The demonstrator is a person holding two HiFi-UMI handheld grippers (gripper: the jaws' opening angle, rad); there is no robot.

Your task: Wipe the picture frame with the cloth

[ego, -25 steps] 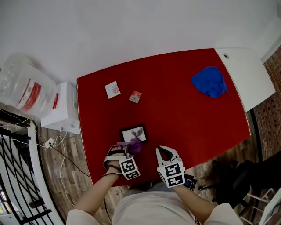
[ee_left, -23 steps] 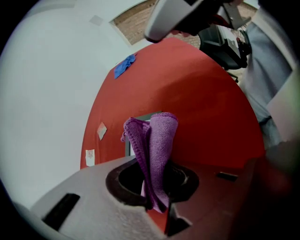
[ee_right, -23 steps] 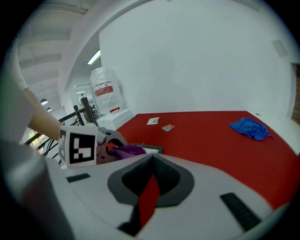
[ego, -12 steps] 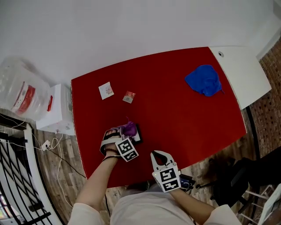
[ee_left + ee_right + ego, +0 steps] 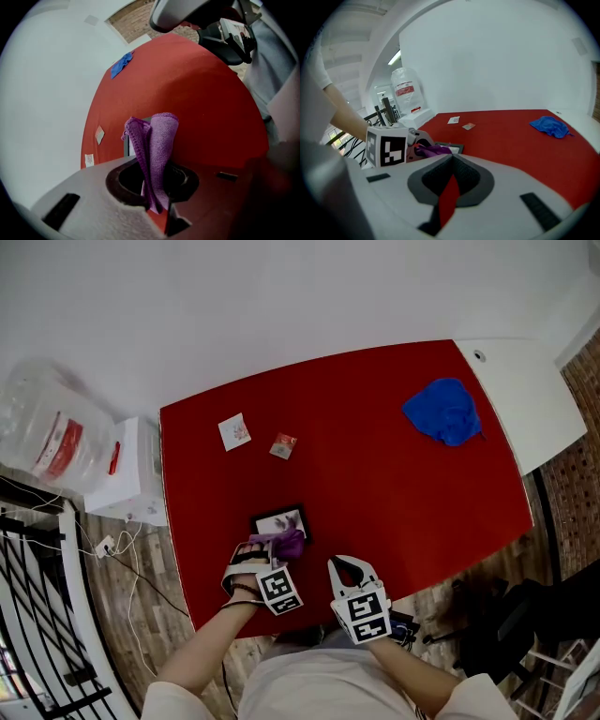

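- The left gripper view shows the left gripper's (image 5: 157,187) fingers closed on a folded purple cloth (image 5: 157,140). This cloth hides most of the picture frame (image 5: 126,146) there.
- The right gripper view shows the right gripper's (image 5: 451,161) fingers pressed together with nothing between them.
- The head view shows the whole frame (image 5: 279,520) lying flat near the red table's (image 5: 375,474) near-left edge. The cloth's (image 5: 287,543) free end is over the frame's near edge. The right gripper (image 5: 352,568) is just beside the left gripper (image 5: 270,551), at the table's near edge.
- The table's middle and right are open.
- Count: 1 frame, 1 purple cloth, 1 blue cloth (image 5: 444,412) at the far right, 2 small paper packets (image 5: 236,431) (image 5: 285,445).
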